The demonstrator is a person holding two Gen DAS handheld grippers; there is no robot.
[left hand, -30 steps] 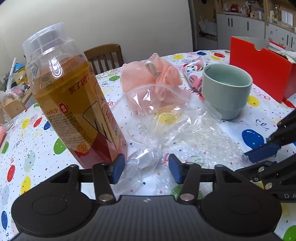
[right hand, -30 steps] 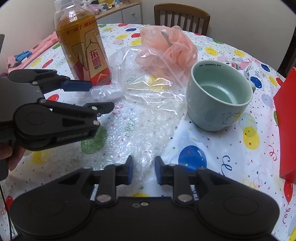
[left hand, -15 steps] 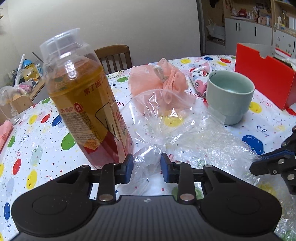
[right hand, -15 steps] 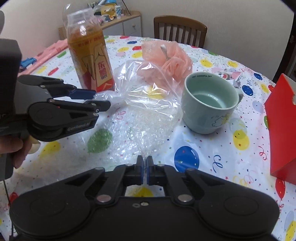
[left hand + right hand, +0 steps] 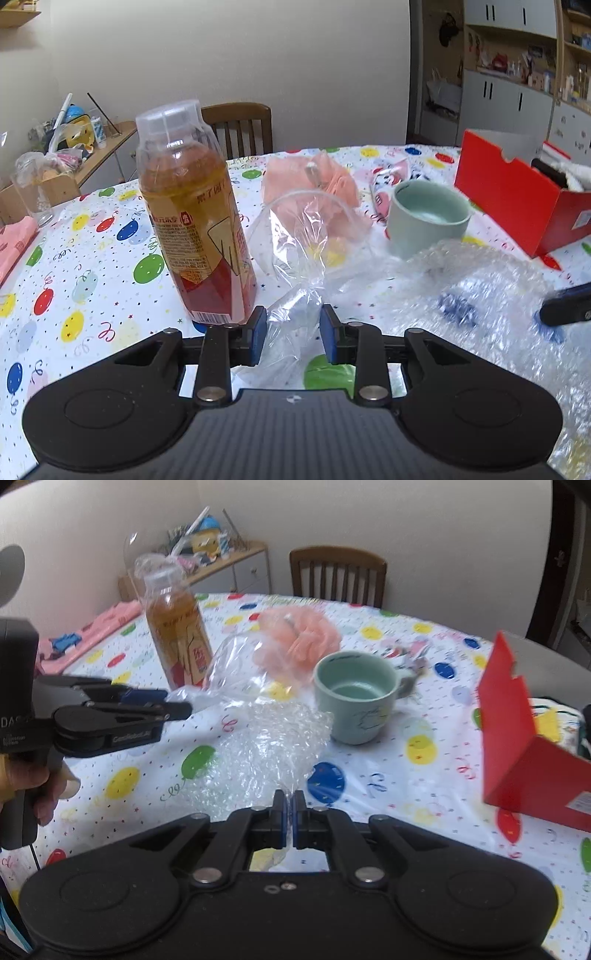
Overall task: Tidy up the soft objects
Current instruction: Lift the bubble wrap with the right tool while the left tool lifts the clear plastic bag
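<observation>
Left wrist view: my left gripper (image 5: 290,334) is pinching the gathered neck of the clear plastic bag (image 5: 306,236) between its blue pads, just beside the upright tea bottle (image 5: 195,236). The bag is ballooning toward the pink bath pouf (image 5: 325,184) and green cup (image 5: 428,218).

Right wrist view: my right gripper (image 5: 289,821) is clamping, jaws fully together, a corner of the bubble wrap (image 5: 266,746), which is lifting off the balloon-print tablecloth (image 5: 406,775). The red box (image 5: 524,746) is standing to the right.
</observation>
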